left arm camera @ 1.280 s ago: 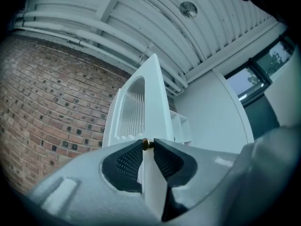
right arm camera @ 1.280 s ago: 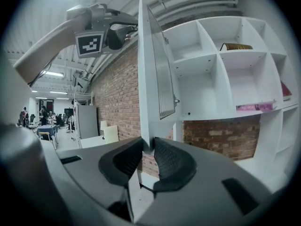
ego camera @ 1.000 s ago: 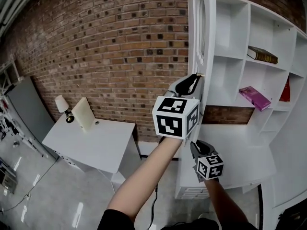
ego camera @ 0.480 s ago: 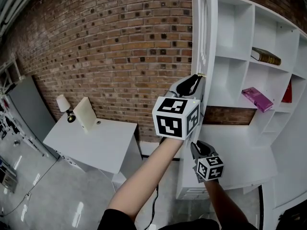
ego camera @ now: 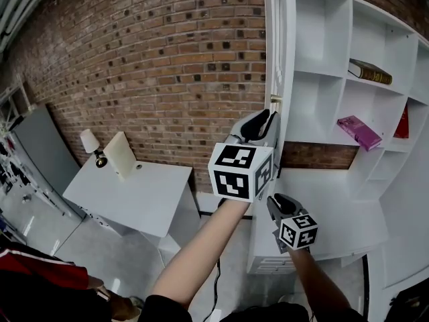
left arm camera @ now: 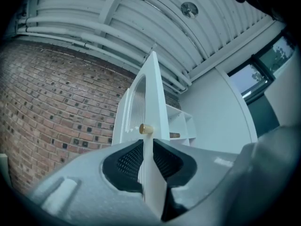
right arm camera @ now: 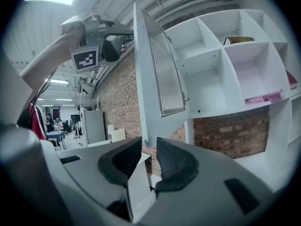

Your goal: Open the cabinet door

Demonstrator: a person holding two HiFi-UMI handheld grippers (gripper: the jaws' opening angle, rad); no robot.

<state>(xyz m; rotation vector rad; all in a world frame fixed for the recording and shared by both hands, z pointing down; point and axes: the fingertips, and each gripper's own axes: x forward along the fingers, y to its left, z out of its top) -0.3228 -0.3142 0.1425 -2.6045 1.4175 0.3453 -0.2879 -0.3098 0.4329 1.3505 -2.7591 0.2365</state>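
Brick wall (ego camera: 134, 79) is backing the shelving (ego camera: 343, 92), whose cabinet door (ego camera: 271, 45) is standing swung open. Left hand-held gripper (ego camera: 267, 117) is clamping its edge below the knob (ego camera: 275, 99); right hand-held gripper (ego camera: 275, 203) is hovering open underneath.

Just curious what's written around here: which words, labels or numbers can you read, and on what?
No text can be read.
Left gripper's cube and right gripper's cube: black-and-white square patterns only, no letters.
Dark book, pink book, red book: any print too small to read.
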